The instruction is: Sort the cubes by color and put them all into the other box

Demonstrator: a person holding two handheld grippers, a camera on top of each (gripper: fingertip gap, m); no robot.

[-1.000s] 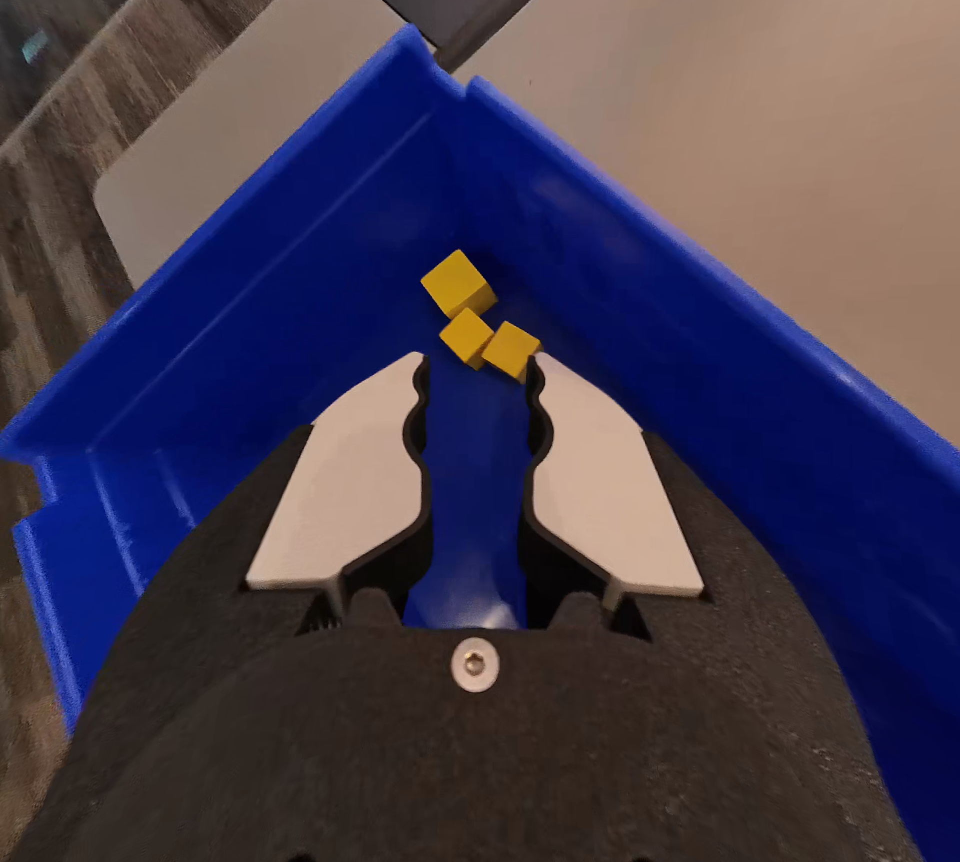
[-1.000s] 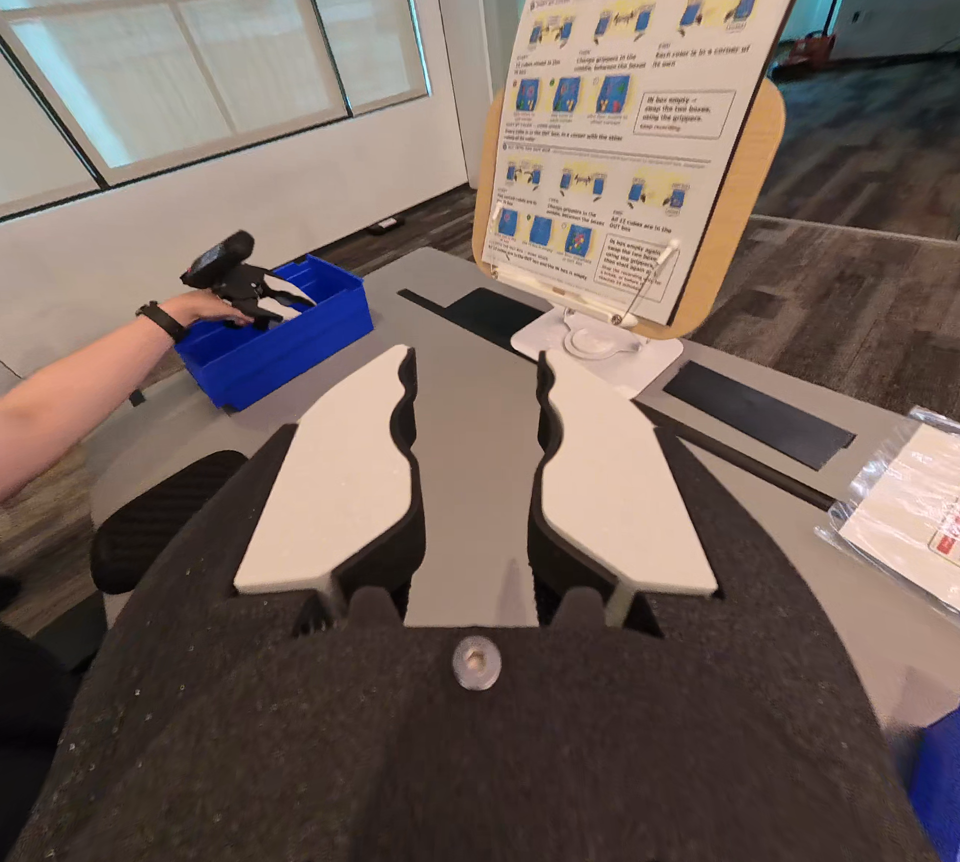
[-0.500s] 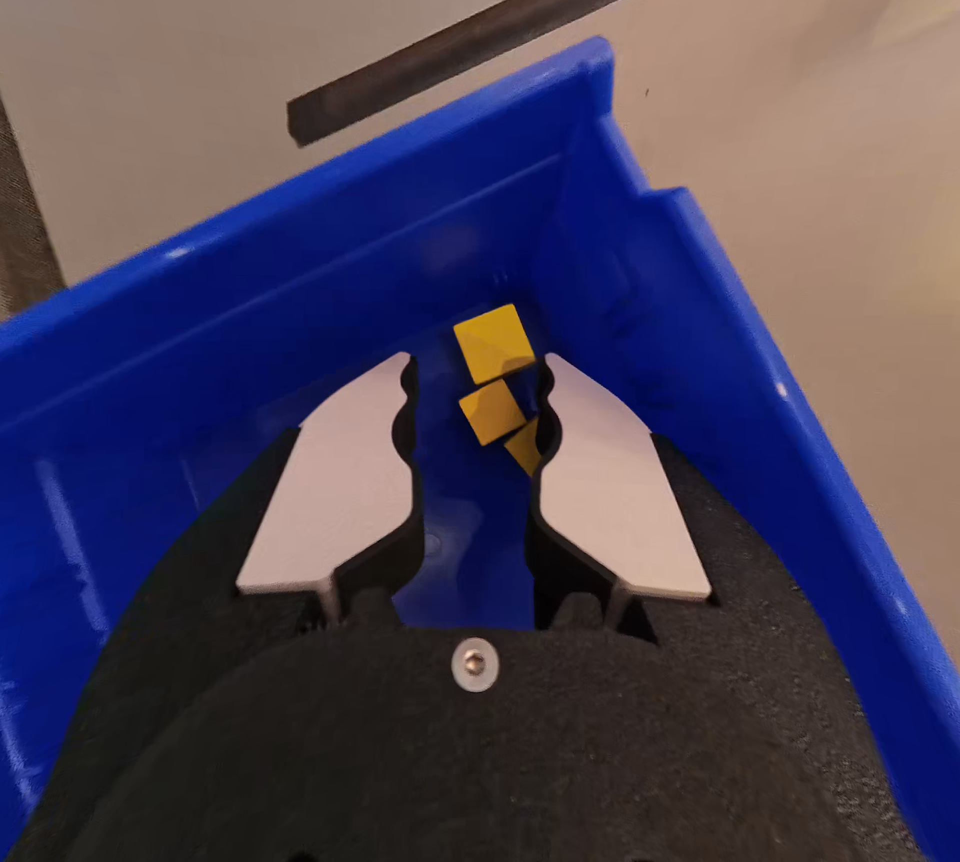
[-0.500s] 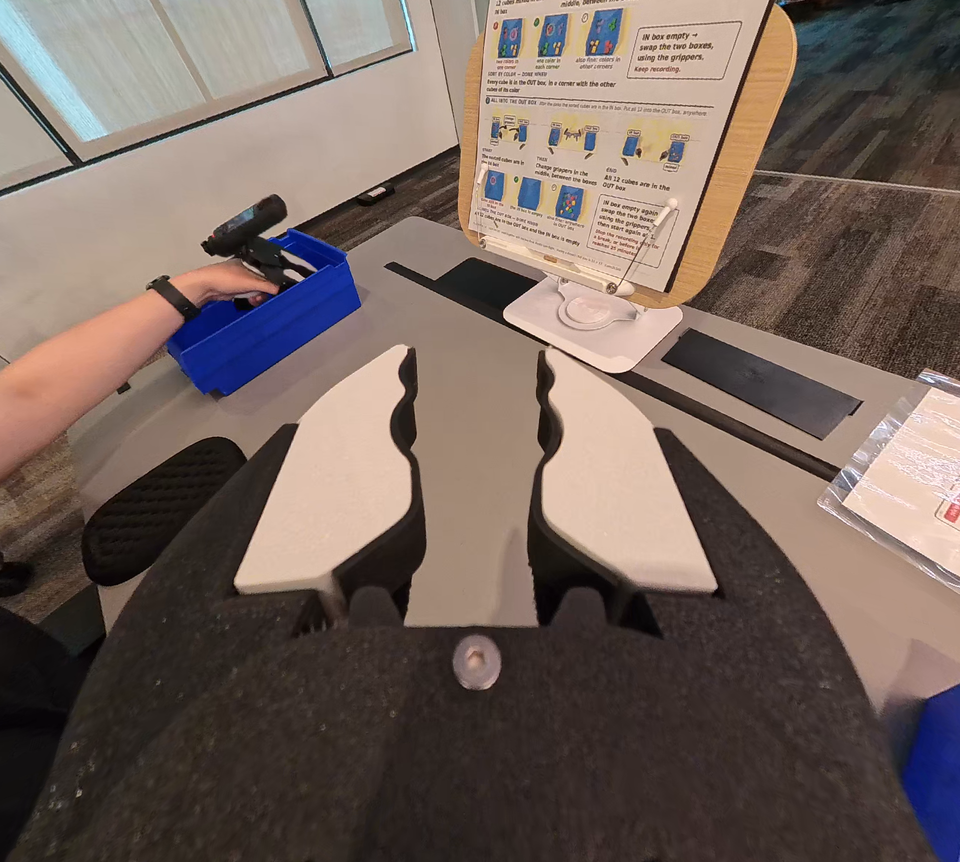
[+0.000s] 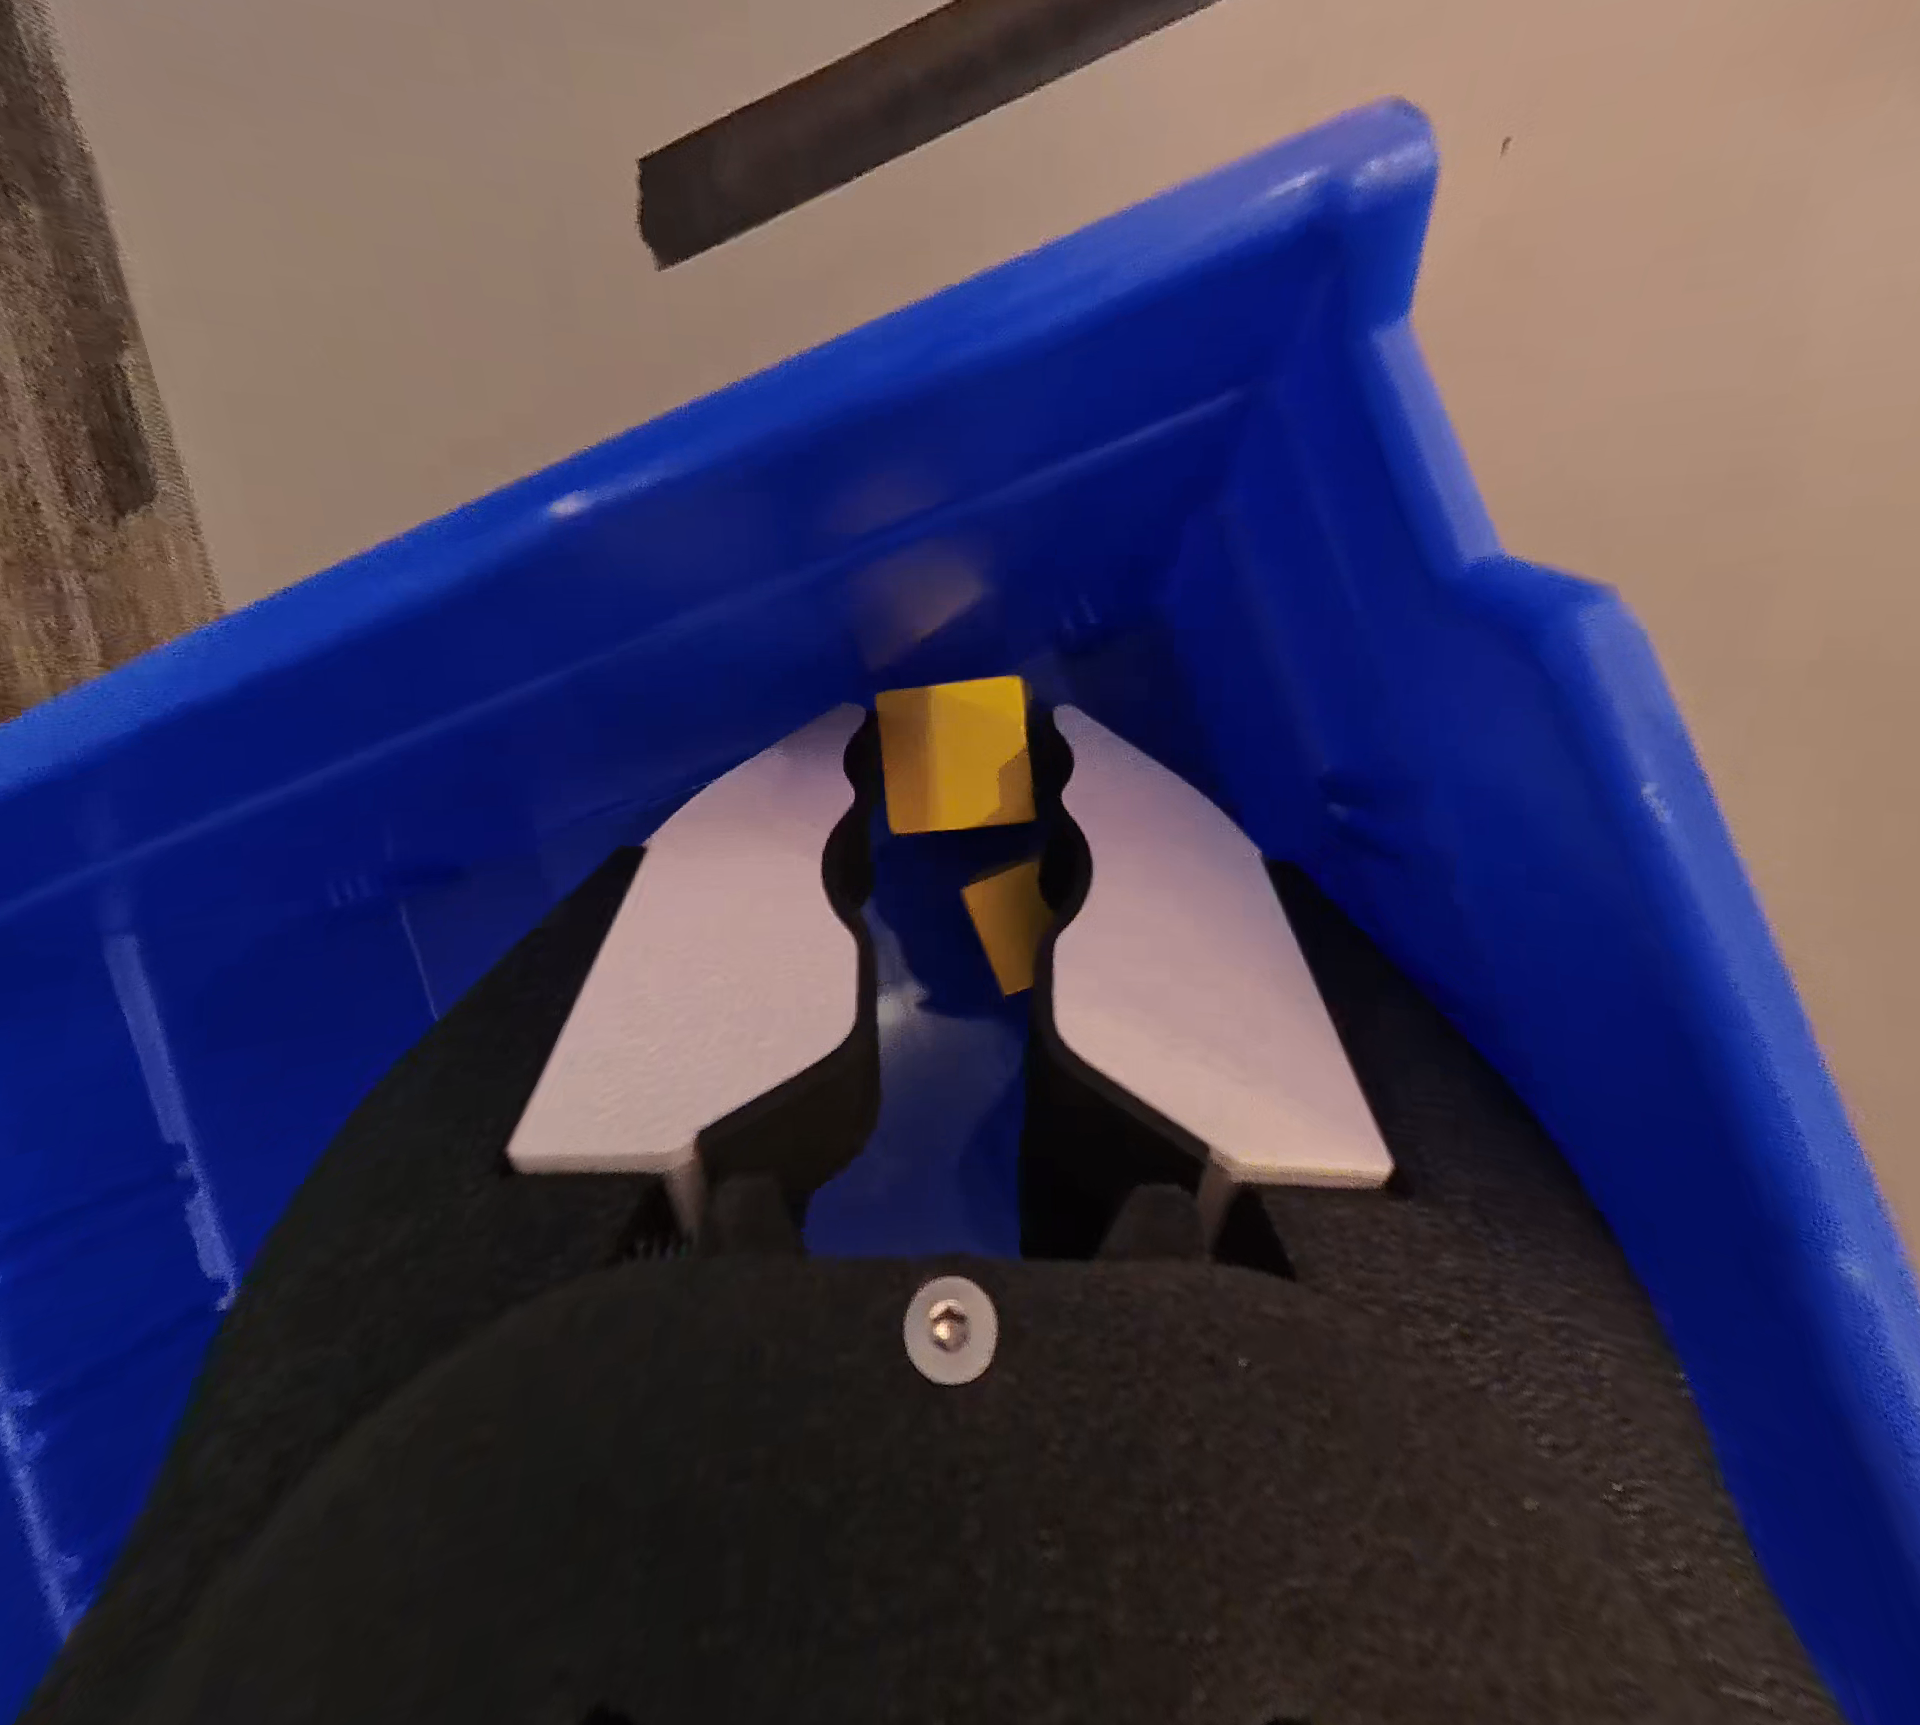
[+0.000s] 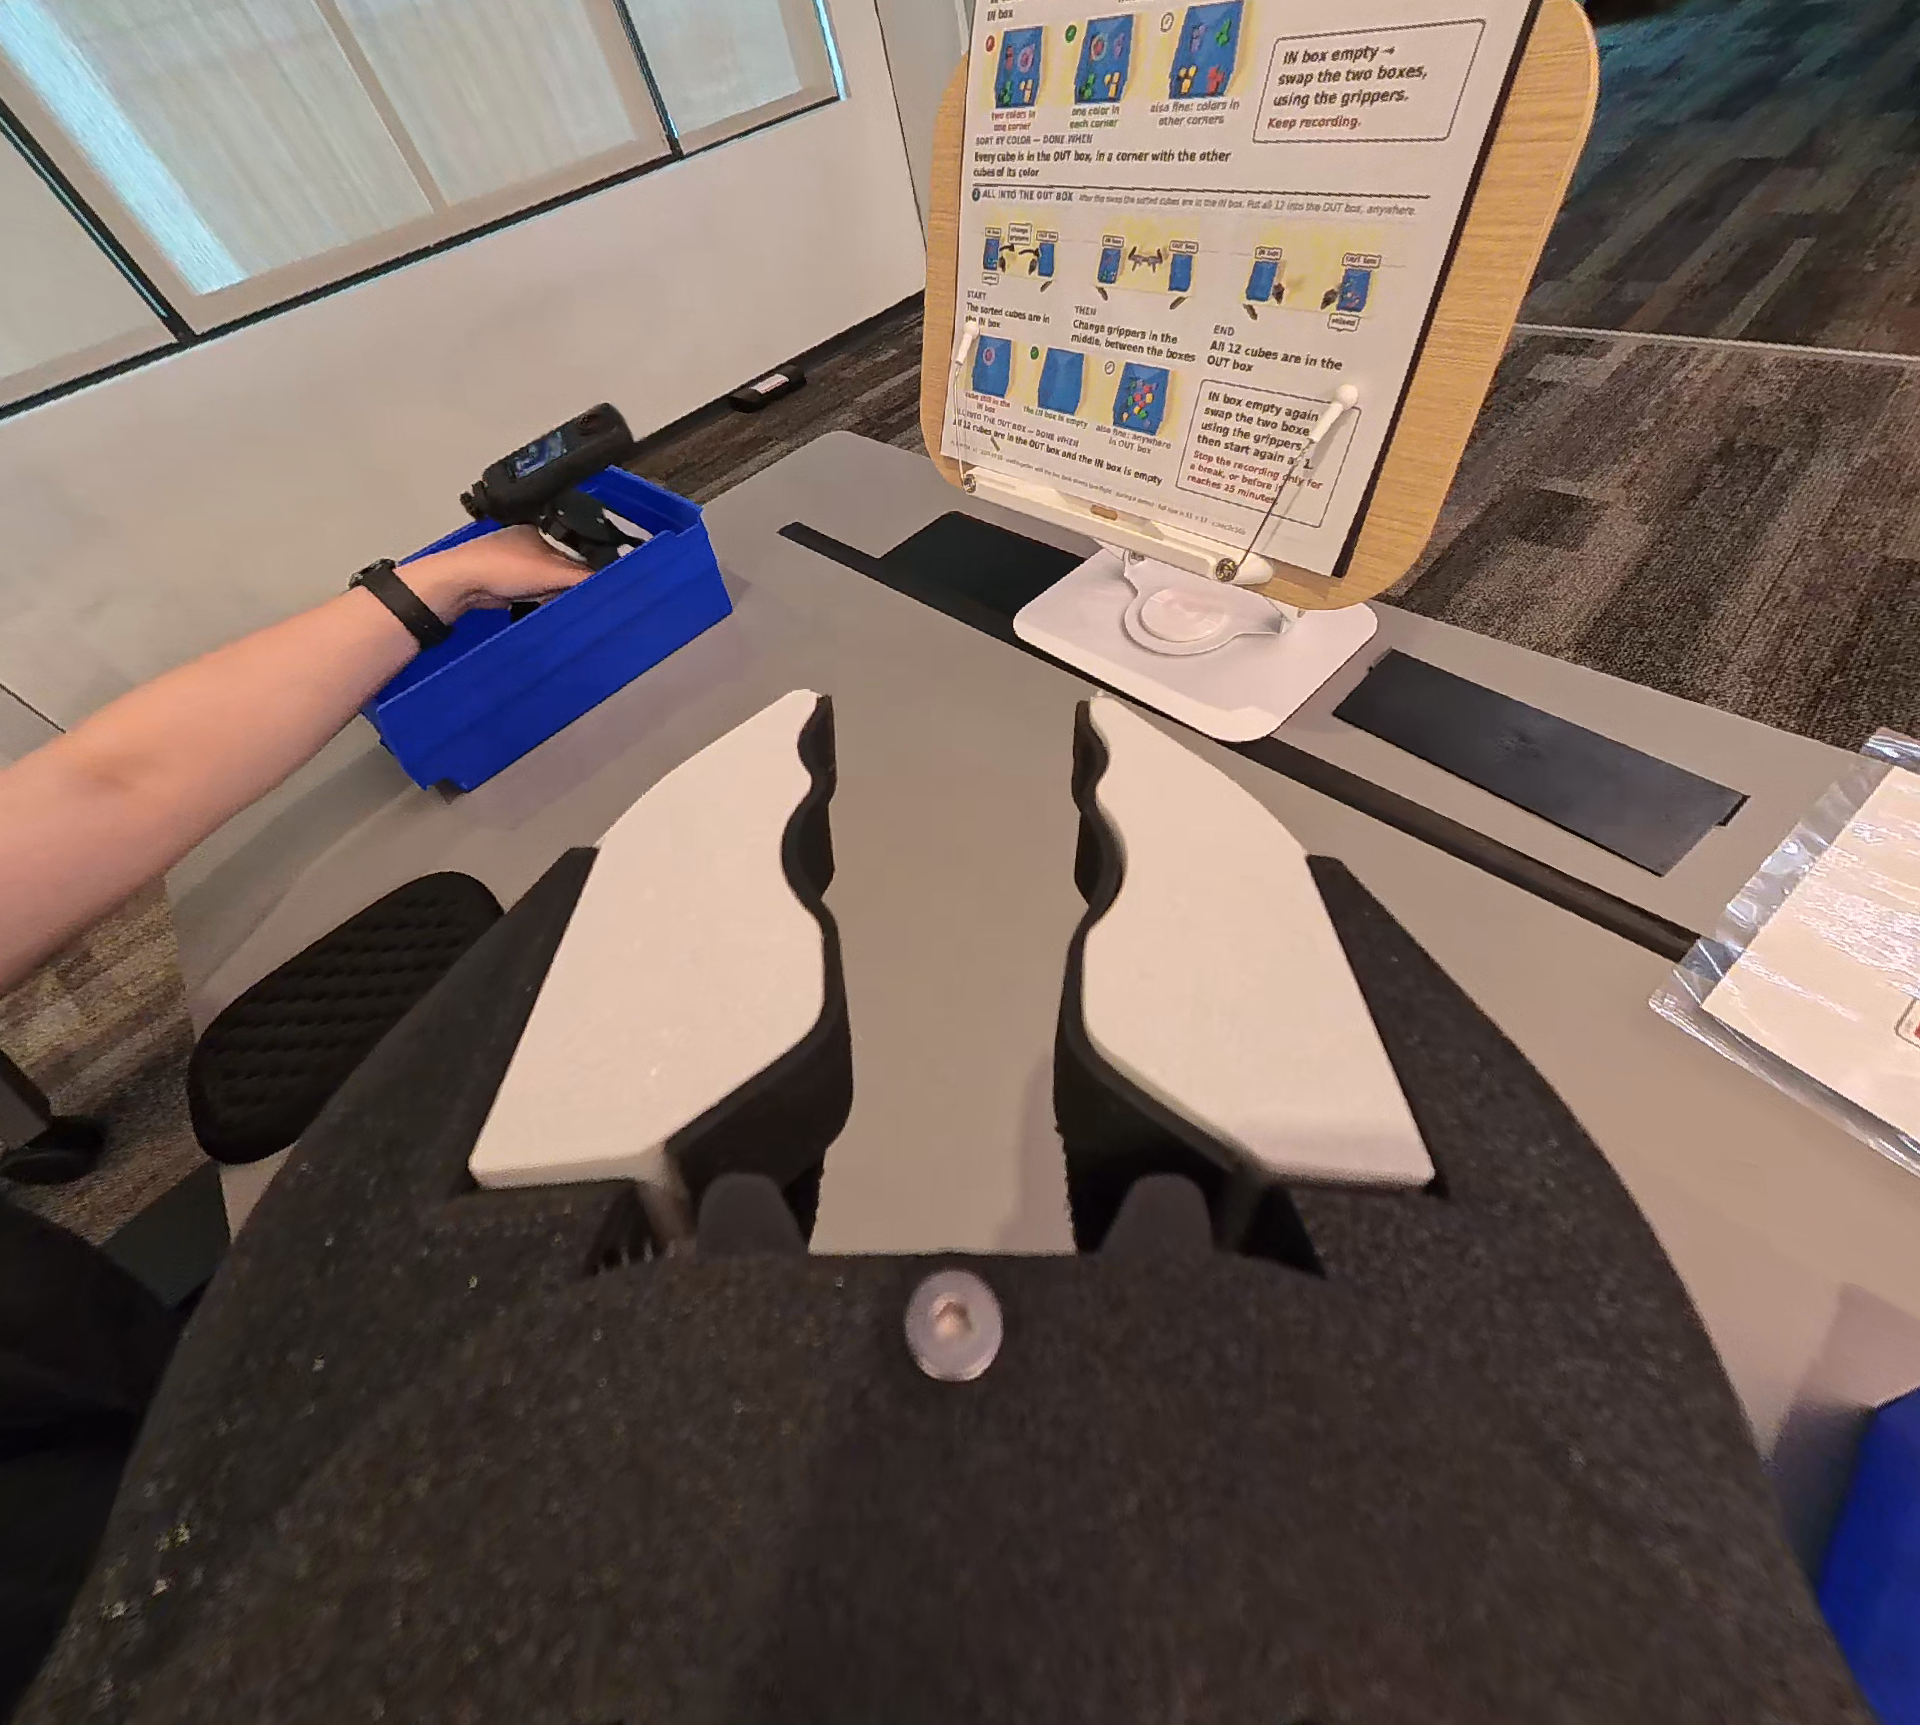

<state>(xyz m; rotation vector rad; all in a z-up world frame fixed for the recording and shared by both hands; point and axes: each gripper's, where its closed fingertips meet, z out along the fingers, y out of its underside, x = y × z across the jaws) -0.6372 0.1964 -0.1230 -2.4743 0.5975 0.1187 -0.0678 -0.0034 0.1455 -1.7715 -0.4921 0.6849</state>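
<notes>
Grey and matte, the surface (image 6: 935, 740) runs out toward frosted windows and dark patterned carpet. At its left end sits the blue box (image 6: 561, 636), and my left hand (image 6: 499, 579) reaches into it with my left tool (image 5: 954, 740). Seen from that wrist, the tool is deep in a corner of the box, its white fingers (image 5: 717, 948) drawn narrow around 1 yellow cube (image 5: 951, 766) at the tips; both fingertips touch its sides. A 2nd yellow cube (image 5: 1003, 932) lies lower on the box floor, partly hidden by the right finger. Beyond the box wall a dark strip (image 5: 1039, 34) crosses the surface.

Moving right, my right tool (image 6: 951, 740) hangs above the bare surface with its fingers parted and nothing between them. Past it stands an instruction board (image 6: 1247, 169) on a white stand (image 6: 1195, 636), then a black mat (image 6: 1538, 766), then a plastic sleeve of paper (image 6: 1829, 948) at the far right edge.
</notes>
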